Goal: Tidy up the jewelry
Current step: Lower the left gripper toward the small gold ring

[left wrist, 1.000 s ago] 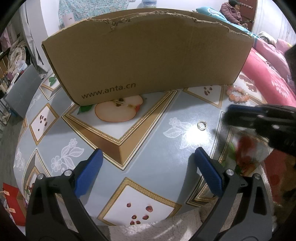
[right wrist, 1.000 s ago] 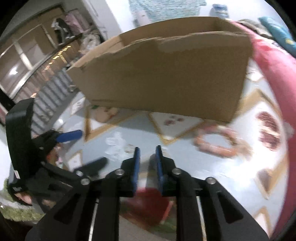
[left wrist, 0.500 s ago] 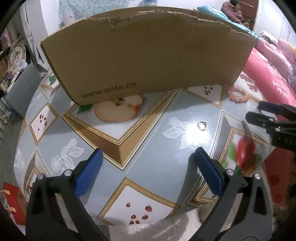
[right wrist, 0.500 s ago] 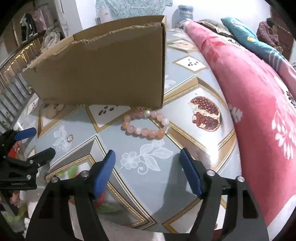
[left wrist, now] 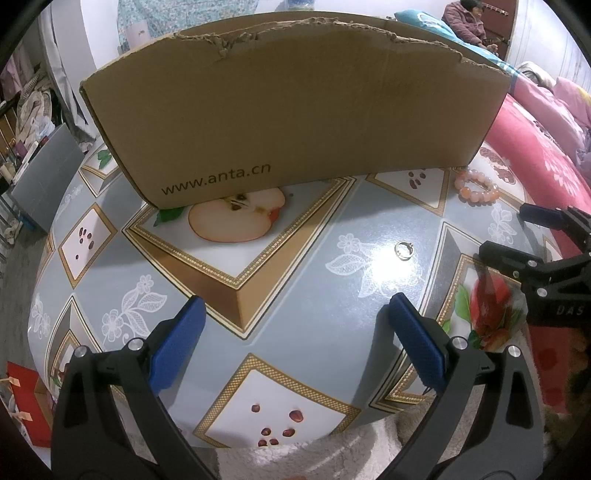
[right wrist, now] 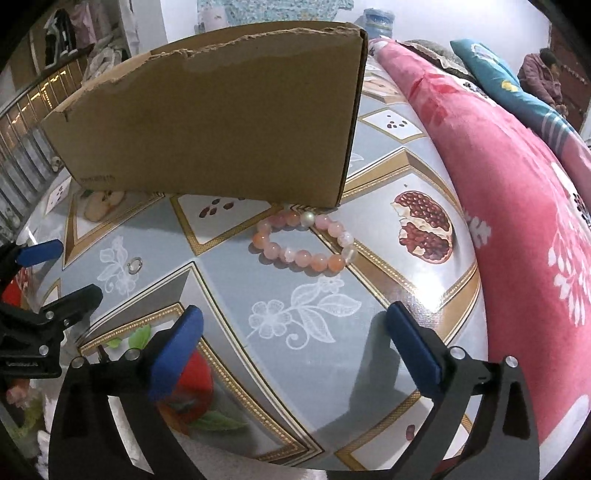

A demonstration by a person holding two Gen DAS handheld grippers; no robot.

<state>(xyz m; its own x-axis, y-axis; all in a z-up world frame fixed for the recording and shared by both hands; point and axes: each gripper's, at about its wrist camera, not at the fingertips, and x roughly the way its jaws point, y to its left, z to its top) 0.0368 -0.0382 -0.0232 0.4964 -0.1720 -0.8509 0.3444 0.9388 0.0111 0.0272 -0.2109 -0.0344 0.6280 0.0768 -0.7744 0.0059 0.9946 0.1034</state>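
Observation:
A pink bead bracelet (right wrist: 273,252) lies on the patterned table (right wrist: 280,387), just in front of the right corner of a brown cardboard box (right wrist: 221,129). In the right wrist view my right gripper (right wrist: 293,314) hovers short of it, jaws opening wide, nothing between them. A small silver ring (left wrist: 403,250) rests on the grey cloth (left wrist: 325,332), ahead and to the right of my left gripper (left wrist: 295,310), which stands open and empty. The left wrist view also shows the bracelet (left wrist: 477,188), the box (left wrist: 295,122) and the right gripper (left wrist: 504,229). The left gripper (right wrist: 74,269) appears at the right view's left edge.
A pink flowered quilt (right wrist: 517,221) runs along the table's right side. A person (left wrist: 467,18) sits far behind it. A red bag (left wrist: 26,402) stands on the floor at lower left. A white fleece (left wrist: 280,461) lies at the near table edge.
My right gripper went from nearly shut to wide open and swung right, so the bracelet now lies ahead of it. The left gripper, ring and box have not moved.

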